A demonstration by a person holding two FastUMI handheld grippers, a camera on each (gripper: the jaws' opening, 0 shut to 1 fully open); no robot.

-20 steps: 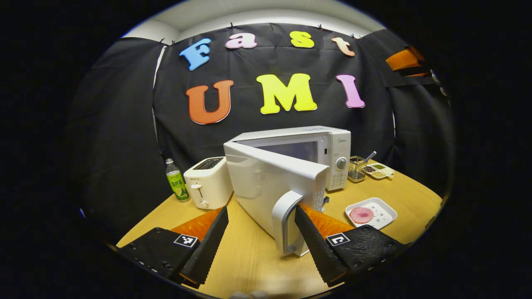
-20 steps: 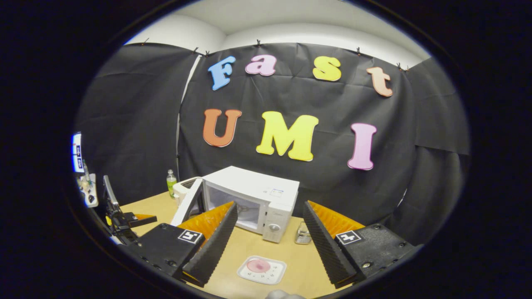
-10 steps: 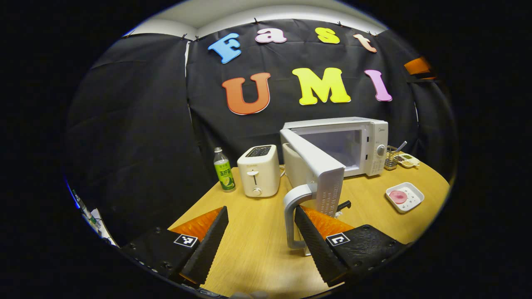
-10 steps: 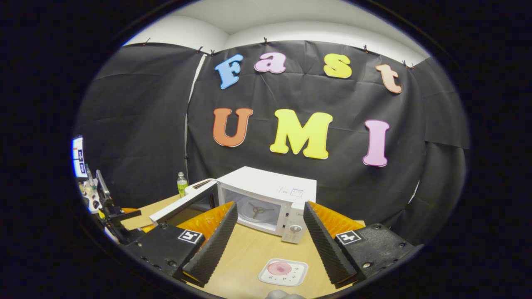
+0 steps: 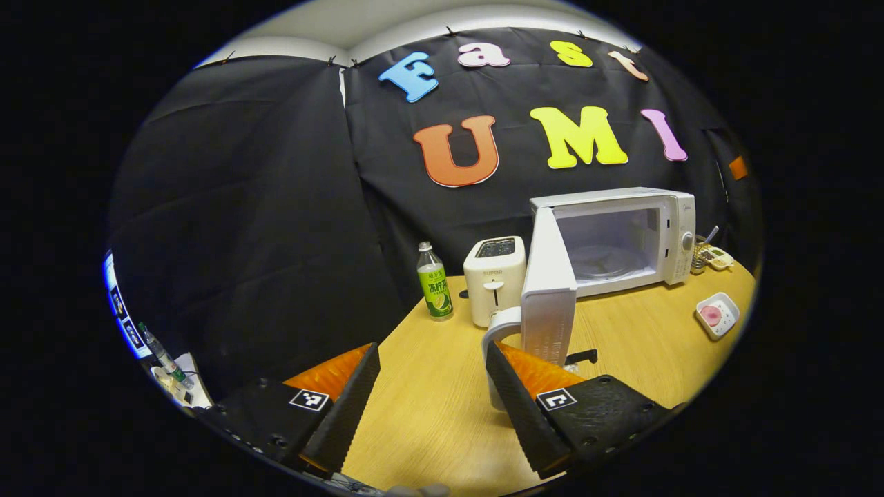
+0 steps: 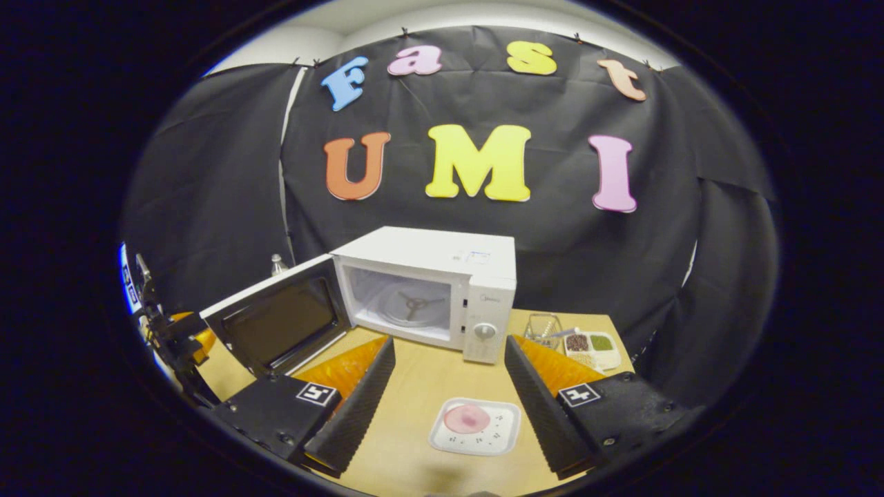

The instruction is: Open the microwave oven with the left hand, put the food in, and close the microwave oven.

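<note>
The white microwave [image 5: 615,235] stands at the back of the table with its door [image 5: 549,297] swung wide and seen edge-on. The door handle [image 5: 496,330] sits between my left gripper's [image 5: 431,407] fingers, close against the right-hand one; the gripper is open. In the right gripper view the microwave [image 6: 442,290] shows an empty cavity with its door [image 6: 280,323] hanging out to the left. A white square plate [image 6: 498,436] with a pink round of food [image 6: 467,418] lies on the table between and beyond my open right gripper's [image 6: 447,407] fingers.
A white toaster [image 5: 494,279] and a green-labelled bottle [image 5: 433,290] stand left of the microwave. A wire basket [image 6: 545,330] and a small tray of condiments [image 6: 592,347] sit to its right. The wooden table [image 5: 428,386] has bare room in front.
The microwave door has swung from partly open to wide open, my left gripper moving with the handle. My right gripper has come closer to the plate, which now lies centred between its fingers.
</note>
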